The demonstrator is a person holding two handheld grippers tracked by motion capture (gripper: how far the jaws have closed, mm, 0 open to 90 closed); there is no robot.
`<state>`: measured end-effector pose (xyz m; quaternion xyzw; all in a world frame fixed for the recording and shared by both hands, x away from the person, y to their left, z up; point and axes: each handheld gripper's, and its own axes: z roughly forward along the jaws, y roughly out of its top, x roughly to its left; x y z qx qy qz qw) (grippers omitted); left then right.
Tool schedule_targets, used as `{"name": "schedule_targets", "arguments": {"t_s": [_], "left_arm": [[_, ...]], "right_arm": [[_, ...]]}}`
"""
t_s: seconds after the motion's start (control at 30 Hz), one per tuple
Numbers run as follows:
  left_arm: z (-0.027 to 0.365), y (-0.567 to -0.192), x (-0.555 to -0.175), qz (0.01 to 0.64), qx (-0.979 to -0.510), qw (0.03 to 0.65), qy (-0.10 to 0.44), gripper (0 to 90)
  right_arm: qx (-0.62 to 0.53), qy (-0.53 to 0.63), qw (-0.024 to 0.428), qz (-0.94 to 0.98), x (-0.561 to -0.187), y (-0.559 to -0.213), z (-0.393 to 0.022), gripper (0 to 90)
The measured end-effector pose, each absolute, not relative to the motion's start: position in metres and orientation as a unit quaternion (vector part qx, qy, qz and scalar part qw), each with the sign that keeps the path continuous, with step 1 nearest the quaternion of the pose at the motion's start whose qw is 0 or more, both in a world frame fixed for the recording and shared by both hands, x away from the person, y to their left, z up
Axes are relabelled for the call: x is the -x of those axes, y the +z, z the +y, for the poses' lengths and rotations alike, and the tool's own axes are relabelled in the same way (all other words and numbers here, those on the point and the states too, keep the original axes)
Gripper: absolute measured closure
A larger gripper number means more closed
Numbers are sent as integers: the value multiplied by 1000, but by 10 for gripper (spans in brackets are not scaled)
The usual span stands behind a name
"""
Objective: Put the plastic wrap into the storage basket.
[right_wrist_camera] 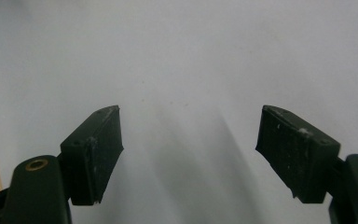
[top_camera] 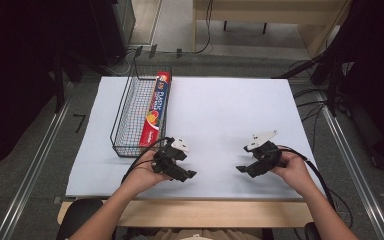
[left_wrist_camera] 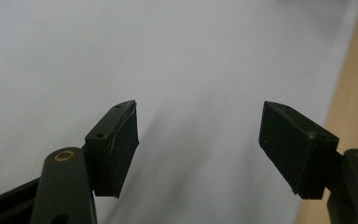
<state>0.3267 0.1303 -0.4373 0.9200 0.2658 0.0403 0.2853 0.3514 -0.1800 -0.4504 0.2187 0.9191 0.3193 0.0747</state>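
Two grippers hung over a wide desk (top_camera: pixel 220 110) covered with a white sheet, its pale wooden front edge showing below the sheet on the person's side. Near the desk's far left corner stood a black wire basket (top_camera: pixel 132 107), long and rectangular, running from the far edge toward the front. Inside it, against its right wall, lay a long red cardboard box of kitchen wrap (top_camera: pixel 156 109) printed with fruit, its length parallel to the basket and one end resting on the far rim.

Close to the front edge, the person's left hand (top_camera: pixel 142 175) carried the left gripper (top_camera: pixel 189 175), black with a white plate on top, just in front of the basket's near right corner but apart from it. Its jaws pointed toward the middle of the desk. Seen in the left gripper view, the left gripper (left_wrist_camera: pixel 200 140) stood released, the two black pads well apart with bare white sheet between them and a strip of wooden edge at the right.

On the right side of the front edge, the right hand (top_camera: pixel 292 170) carried the right gripper (top_camera: pixel 240 169), its jaws facing the left one, the two well apart. Viewed from the right gripper view, the right gripper (right_wrist_camera: pixel 189 144) was likewise released, nothing between its pads but white sheet.
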Motion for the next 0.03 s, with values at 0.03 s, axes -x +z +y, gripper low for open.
{"name": "schedule_targets", "arguments": {"t_s": [0.03], "left_arm": [[128, -442, -326, 263, -923, 277, 47, 255]], "right_arm": [[-215, 315, 74, 921, -352, -452, -180, 233]]}}
